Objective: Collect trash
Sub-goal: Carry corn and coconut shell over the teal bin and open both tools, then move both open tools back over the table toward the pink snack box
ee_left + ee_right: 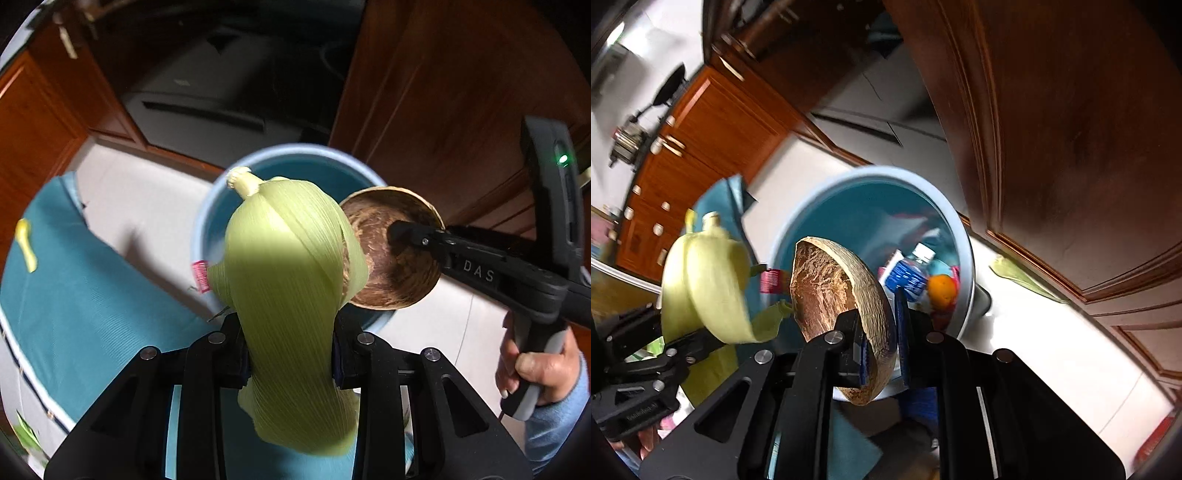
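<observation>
Left gripper (291, 354) clamps corn husk (288, 280), right gripper (879, 332) coconut shell (846, 295); bin (218, 206) at 12 o'clock, below both

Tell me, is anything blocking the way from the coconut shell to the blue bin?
Nothing visible does. The brown half coconut shell hangs right over the round blue plastic bin, whose open mouth shows only trash at the bottom.

Two grippers show: the left gripper (290, 354) and the right gripper (881, 345). One corn husk (286, 280) and one coconut shell half (838, 291) hang above one blue bin (812, 221). Inside the bin lie one plastic water bottle (910, 273) and one orange (942, 290). One loose husk leaf (1015, 275) lies on the floor beside the bin.
</observation>
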Demonstrator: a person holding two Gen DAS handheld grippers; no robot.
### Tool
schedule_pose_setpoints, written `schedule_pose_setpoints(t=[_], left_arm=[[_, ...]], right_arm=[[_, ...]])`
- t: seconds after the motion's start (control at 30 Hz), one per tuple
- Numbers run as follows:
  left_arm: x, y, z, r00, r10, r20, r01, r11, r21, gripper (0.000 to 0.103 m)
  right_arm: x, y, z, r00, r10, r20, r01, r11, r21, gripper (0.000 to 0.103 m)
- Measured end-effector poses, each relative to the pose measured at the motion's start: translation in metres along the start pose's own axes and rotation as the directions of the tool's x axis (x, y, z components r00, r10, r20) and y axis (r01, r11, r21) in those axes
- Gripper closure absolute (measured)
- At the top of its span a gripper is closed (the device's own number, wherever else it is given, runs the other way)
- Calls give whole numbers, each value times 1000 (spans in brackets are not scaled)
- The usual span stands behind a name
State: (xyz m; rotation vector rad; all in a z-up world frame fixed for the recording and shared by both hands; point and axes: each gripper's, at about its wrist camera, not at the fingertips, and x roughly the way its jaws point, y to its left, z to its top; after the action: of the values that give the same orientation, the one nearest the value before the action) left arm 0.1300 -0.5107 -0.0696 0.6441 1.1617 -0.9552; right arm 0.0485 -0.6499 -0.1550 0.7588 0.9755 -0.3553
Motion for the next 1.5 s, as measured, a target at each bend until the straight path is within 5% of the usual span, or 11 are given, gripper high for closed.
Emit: schedule_pose_setpoints(t=[0.23,0.43,0.53,0.6,0.7,1.1,1.5], left_arm=[[57,5,2,992,-10,-126,10,1000,1,66],[64,10,-3,990,34,-138,-32,999,15,39],[50,13,-4,994,35,-108,-35,999,9,34],[38,16,-5,996,25,-89,-25,1000,2,33],[23,17,-9,998,22,-62,-22,1000,-2,30],[-20,16,-35,1000,3,4,-3,999,-37,30],[-100,53,-130,992,32,118,-13,988,-154,29]], right_arm=[[40,0,-4,994,-58,-89,55,998,-36,91],[48,3,-9,992,-45,-120,41,998,-37,81],[42,7,-8,994,-30,-104,27,999,-31,58],[33,8,-8,997,-7,-83,6,1000,-14,31],[23,10,-7,996,0,-89,2,1000,20,16],[-20,36,-22,998,16,-66,-14,1000,26,14],[-62,115,-61,995,67,-75,-75,991,-114,11]])
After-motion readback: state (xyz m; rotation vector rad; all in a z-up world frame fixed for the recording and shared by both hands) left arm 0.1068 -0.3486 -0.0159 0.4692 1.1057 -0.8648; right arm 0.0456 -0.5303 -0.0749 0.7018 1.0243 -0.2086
